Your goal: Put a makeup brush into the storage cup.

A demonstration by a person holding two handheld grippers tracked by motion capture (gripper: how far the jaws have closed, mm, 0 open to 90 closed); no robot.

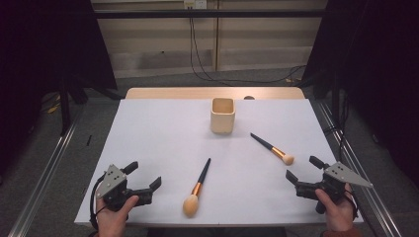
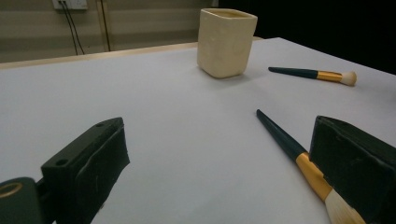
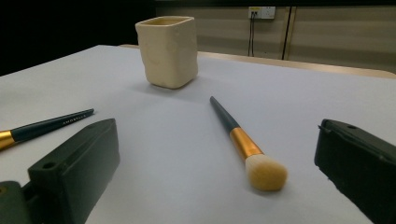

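A cream square cup [image 1: 222, 115] stands upright near the back middle of the white table [image 1: 163, 138]. Two makeup brushes with dark handles and gold ferrules lie flat. The larger brush [image 1: 197, 187] is front centre, bristles toward me. The smaller brush [image 1: 272, 148] lies to the right of the cup. My left gripper [image 1: 146, 177] rests open at the front left, its jaws apart, with the larger brush [image 2: 299, 156] just off its right jaw. My right gripper [image 1: 302, 169] is open at the front right, facing the smaller brush [image 3: 245, 144] and the cup [image 3: 167, 50].
The table's wooden back edge [image 1: 212, 93] shows behind the white top. Cables [image 1: 207, 64] trail on the floor beyond it, and metal rails [image 1: 44, 163] run along both sides. Bare white surface lies left of the cup.
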